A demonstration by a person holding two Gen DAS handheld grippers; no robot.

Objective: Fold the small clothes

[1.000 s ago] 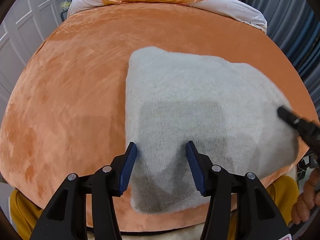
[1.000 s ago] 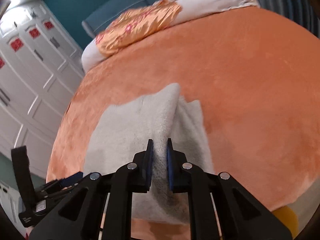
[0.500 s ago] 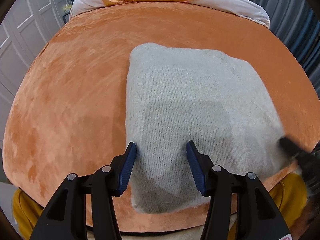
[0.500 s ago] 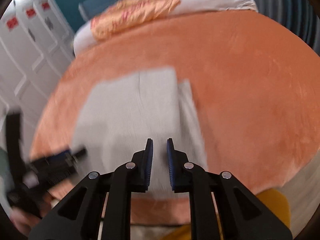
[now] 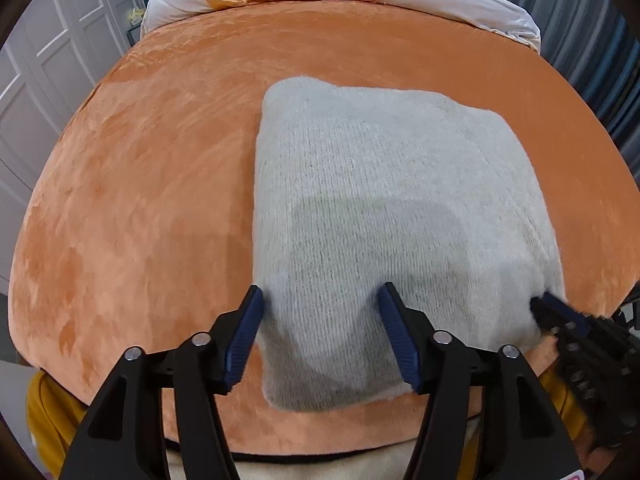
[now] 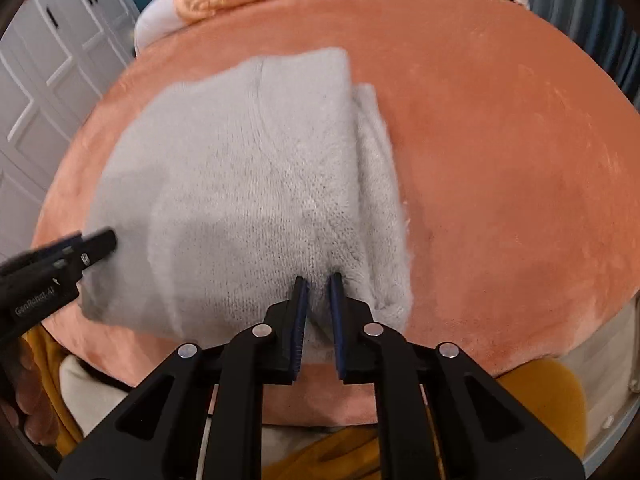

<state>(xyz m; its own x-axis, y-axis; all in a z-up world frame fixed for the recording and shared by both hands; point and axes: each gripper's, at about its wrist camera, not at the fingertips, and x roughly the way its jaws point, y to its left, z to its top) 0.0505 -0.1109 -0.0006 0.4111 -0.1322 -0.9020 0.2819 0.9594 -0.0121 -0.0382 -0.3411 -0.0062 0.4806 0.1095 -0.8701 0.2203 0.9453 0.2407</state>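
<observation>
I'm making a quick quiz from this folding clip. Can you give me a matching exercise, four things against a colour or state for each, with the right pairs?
Things:
1. knit garment
2. bed cover
3. left gripper
4. right gripper

Colour or state:
A. jaws wide apart, one finger on each side of the garment's near left edge
B. orange and plush
C. jaws nearly together at the garment's near right corner
D. light grey, folded into a rectangle

Pairs: 1-D, 2-B, 3-A, 4-C
</observation>
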